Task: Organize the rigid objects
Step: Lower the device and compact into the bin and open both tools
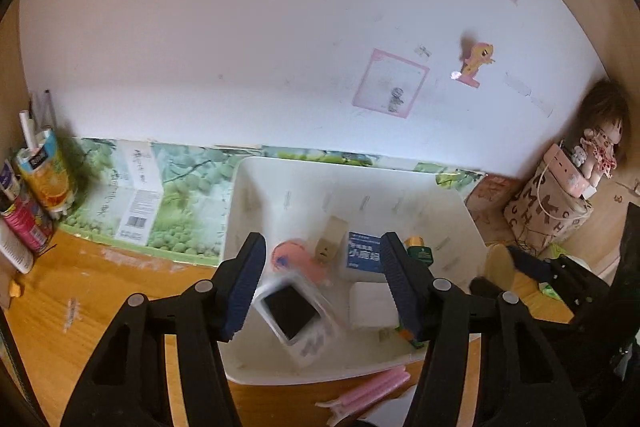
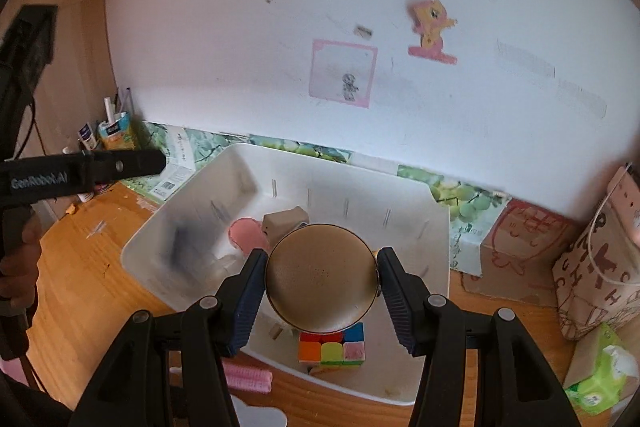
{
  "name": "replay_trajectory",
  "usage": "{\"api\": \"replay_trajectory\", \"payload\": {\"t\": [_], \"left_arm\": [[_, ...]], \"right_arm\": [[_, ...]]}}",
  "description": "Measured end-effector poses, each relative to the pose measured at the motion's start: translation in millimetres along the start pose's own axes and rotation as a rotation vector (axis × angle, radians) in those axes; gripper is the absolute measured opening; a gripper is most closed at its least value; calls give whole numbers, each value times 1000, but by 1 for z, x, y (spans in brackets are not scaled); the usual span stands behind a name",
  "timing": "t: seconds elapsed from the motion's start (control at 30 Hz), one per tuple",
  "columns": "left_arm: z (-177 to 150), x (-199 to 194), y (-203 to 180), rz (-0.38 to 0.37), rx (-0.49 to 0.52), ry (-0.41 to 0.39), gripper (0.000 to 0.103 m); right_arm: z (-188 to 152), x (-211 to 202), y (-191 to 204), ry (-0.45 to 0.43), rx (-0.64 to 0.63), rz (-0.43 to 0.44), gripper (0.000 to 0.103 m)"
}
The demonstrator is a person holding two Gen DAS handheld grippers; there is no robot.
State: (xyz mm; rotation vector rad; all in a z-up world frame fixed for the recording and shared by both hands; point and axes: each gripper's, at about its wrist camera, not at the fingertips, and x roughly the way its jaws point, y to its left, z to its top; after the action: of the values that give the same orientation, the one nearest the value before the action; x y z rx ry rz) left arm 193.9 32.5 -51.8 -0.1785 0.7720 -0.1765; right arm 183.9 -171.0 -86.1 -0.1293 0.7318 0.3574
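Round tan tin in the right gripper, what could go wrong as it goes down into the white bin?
1. The right gripper pinches the round tan tin only at two spots on its curved edge, so it may swivel or slip out.
2. The colour cube seems to lie just under it in the white bin; the tin could land tilted on it.
3. The left gripper hangs open over the same bin, so the two may bump.
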Motion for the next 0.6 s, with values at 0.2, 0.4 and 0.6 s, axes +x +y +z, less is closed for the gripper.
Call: {"api": "replay_trajectory", "payload": {"t": [0.2, 0.4, 0.6], "left_arm": [[0, 12, -1, -11, 10, 34, 63], [-1, 2, 0, -12, 10, 14, 63], [-2, -23, 0, -9, 12, -24, 64]], "right_arm": [[-5, 13, -8, 16, 50, -14, 57], [-5, 10, -11, 6, 70, -39, 68], [-2, -7, -6, -22, 64, -53, 76]]}}
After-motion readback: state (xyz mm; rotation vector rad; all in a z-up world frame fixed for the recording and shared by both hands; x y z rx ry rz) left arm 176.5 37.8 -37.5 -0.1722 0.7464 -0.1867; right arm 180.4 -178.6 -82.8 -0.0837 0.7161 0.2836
